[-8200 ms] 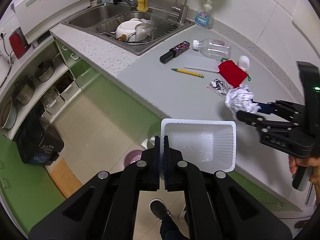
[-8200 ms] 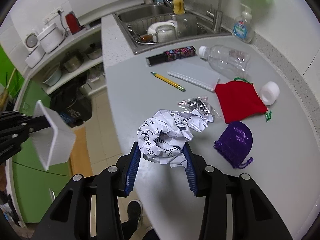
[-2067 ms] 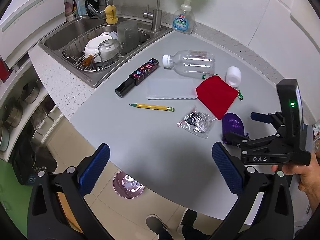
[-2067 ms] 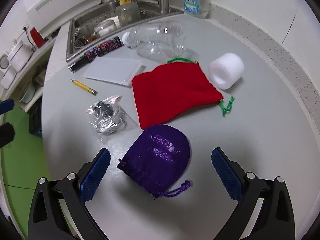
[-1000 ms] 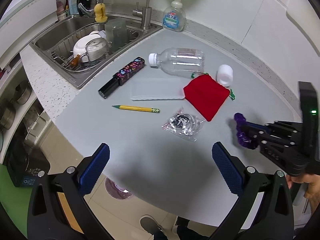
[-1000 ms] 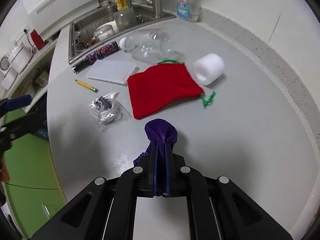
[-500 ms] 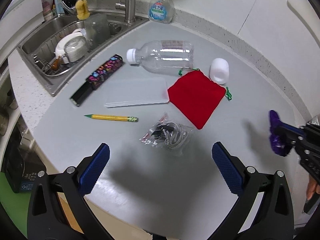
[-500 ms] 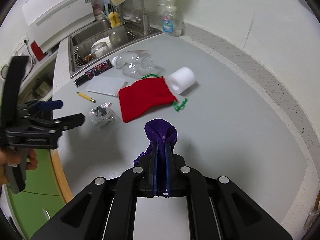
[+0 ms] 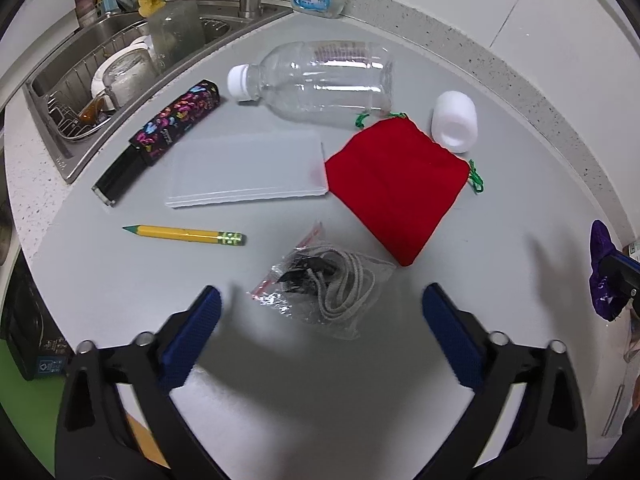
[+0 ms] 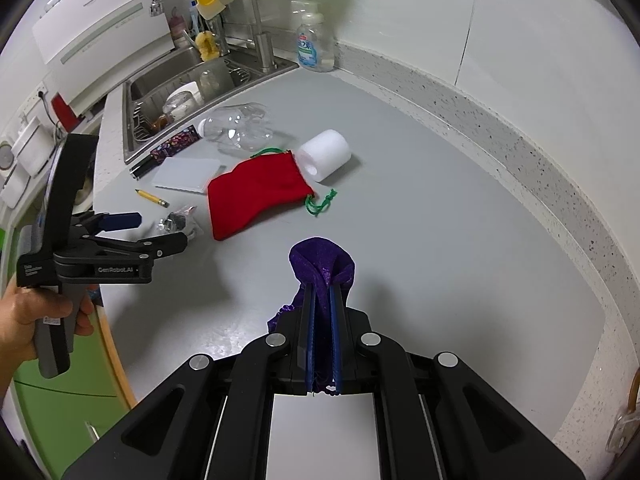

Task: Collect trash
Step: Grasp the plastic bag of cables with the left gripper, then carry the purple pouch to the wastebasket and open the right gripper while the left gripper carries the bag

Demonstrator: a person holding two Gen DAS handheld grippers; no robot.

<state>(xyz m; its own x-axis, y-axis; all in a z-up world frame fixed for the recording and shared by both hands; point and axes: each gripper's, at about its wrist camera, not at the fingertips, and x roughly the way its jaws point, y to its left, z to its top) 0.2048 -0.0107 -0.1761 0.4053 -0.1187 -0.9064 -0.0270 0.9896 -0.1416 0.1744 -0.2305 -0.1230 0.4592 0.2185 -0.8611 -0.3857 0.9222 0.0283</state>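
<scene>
Since 2.1 s ago, right gripper (image 10: 320, 300) lifted purple pouch (image 10: 322, 262) off counter (image 10: 440, 240), pinched tight; left gripper (image 9: 320, 320), jaws spread, hovers over crinkled plastic bag (image 9: 324, 284) near red pouch (image 9: 400, 176) — likely next: descend, close.

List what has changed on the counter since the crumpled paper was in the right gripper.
The right gripper has let go of the crumpled paper, now out of view, and pinched the purple velvet pouch up off the counter. The left gripper released the white plastic bin, opened wide and moved in over the clear bag of cord. The red pouch, plastic bottle and yellow pencil stayed put.
</scene>
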